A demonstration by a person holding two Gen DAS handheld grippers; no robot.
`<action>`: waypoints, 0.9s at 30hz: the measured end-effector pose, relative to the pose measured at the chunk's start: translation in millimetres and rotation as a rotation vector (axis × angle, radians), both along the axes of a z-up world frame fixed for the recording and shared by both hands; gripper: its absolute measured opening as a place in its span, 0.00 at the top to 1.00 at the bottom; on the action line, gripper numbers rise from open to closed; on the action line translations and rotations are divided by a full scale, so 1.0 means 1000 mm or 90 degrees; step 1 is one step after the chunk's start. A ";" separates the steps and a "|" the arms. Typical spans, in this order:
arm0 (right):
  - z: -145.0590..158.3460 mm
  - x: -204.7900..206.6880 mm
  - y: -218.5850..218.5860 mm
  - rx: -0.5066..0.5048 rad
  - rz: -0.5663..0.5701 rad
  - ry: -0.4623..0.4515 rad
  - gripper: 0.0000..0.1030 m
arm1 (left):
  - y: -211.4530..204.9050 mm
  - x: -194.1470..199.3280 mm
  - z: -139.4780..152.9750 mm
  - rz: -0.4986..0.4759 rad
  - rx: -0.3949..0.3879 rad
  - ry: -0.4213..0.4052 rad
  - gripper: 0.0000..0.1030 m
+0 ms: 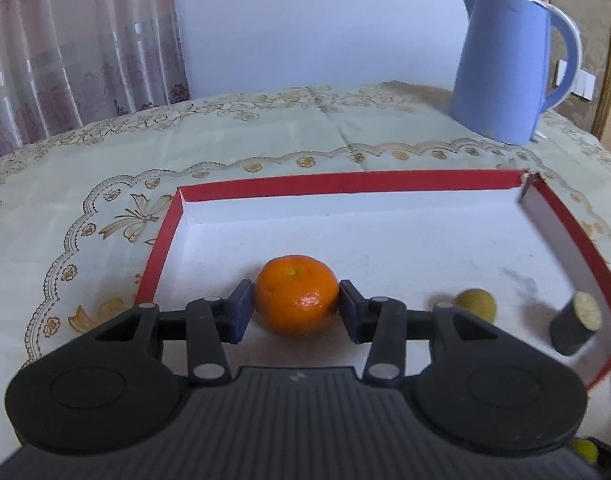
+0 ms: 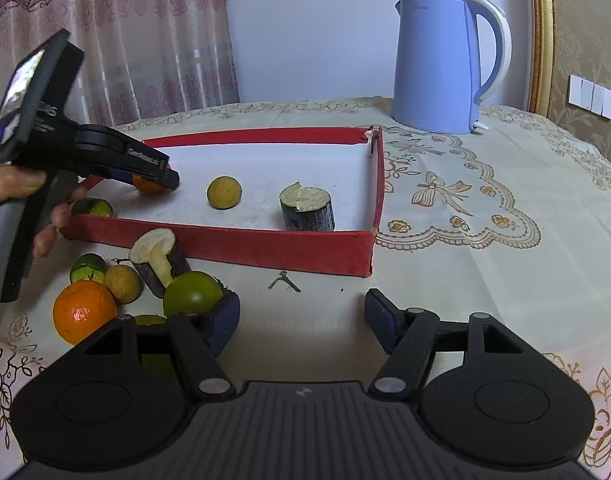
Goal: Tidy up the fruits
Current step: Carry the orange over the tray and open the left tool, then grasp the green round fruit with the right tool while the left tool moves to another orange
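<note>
Your left gripper [image 1: 295, 312] was clenched on the orange [image 1: 296, 294], with one blue pad pressed on each side of it. The orange sat low in the middle of the left wrist frame, just over the white floor of the red tray [image 1: 345, 182], near the tray's left wall. I could not tell if it touched the floor yet. To let it go, you only needed to go down, not sideways.

Farther right in the tray lay a small yellow fruit [image 1: 476, 304] and a dark cane piece [image 1: 573, 328], well apart from the orange.

Your right gripper [image 2: 301, 320] was released, with nothing between its pads. The green fruit [image 2: 191, 294] lay just outside its left pad, at the lower left of the right wrist frame. So the right gripper was the nearer one to the pile still on the counter [image 2: 485, 264]: a second orange [image 2: 83, 312], a brown fruit [image 2: 121, 284] and another cane piece [image 2: 159, 260].
</note>
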State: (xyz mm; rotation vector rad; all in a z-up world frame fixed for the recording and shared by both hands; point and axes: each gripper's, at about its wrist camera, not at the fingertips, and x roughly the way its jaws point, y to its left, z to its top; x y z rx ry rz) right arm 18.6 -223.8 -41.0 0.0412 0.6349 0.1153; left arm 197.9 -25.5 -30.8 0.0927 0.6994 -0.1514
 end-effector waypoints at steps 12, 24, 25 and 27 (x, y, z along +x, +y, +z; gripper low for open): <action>-0.001 0.001 0.001 -0.010 0.002 0.001 0.32 | 0.006 -0.011 0.008 0.024 0.017 -0.068 0.15; -0.002 0.001 0.006 -0.030 0.004 0.003 0.29 | 0.042 -0.121 0.024 0.005 -0.026 -0.143 0.03; -0.002 0.001 0.006 -0.033 0.000 0.004 0.23 | 0.044 -0.127 0.022 0.009 -0.027 -0.142 0.03; -0.003 0.003 0.003 -0.026 -0.012 0.009 0.19 | 0.051 -0.138 0.019 0.014 -0.042 -0.134 0.03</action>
